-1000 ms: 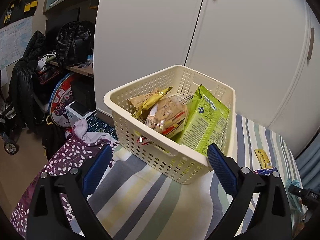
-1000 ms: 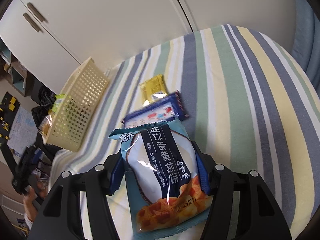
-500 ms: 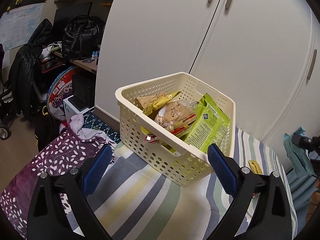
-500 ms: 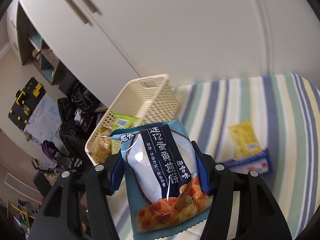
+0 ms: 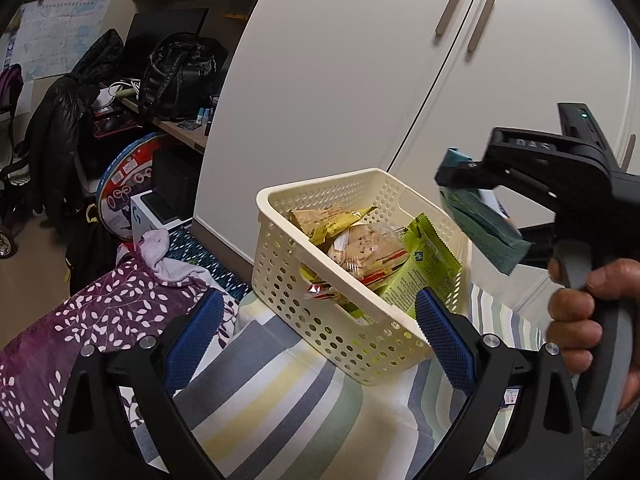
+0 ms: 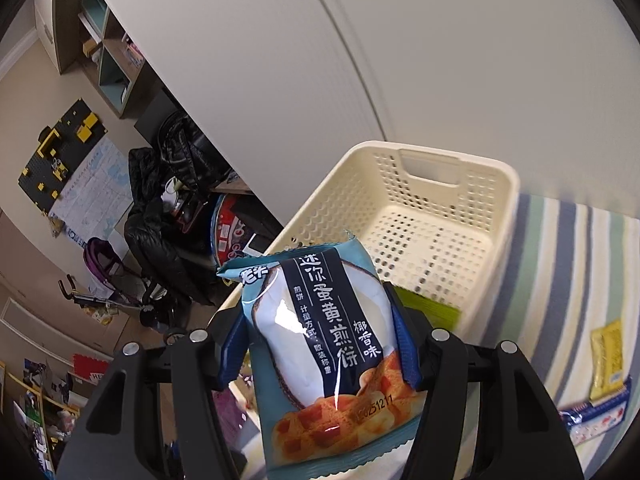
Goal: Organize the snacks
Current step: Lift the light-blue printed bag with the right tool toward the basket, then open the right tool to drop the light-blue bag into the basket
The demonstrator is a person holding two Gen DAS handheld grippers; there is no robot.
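Purple leaf-print fabric (image 5: 80, 320) fills the lower left of the left wrist view, beside the striped cloth (image 5: 280, 408) that runs across the bottom; over it the left gripper (image 5: 316, 332) hangs with its blue-padded fingers (image 5: 192, 336) spread wide and nothing between them; just past their tips, in the middle of the frame, stands the cream perforated basket (image 5: 320, 320), with a green packet (image 5: 424, 268), a clear-wrapped biscuit pack (image 5: 368, 252) and a yellow-tan packet (image 5: 324, 220) inside; at the right edge a hand (image 5: 580, 312) grips the handle of the right gripper (image 5: 472, 184), which holds the teal snack bag (image 5: 480, 228) above the basket's right rim — clear of it. In the right wrist view the teal snack bag (image 6: 328, 344) sits bottom centre, pinched between the fingers of the right gripper (image 6: 320, 344); behind it is the basket (image 6: 432, 208), its far half bare; at the lower right a yellow packet (image 6: 608, 356) and a blue-and-white packet (image 6: 592, 420) lie on the striped cloth (image 6: 560, 264).
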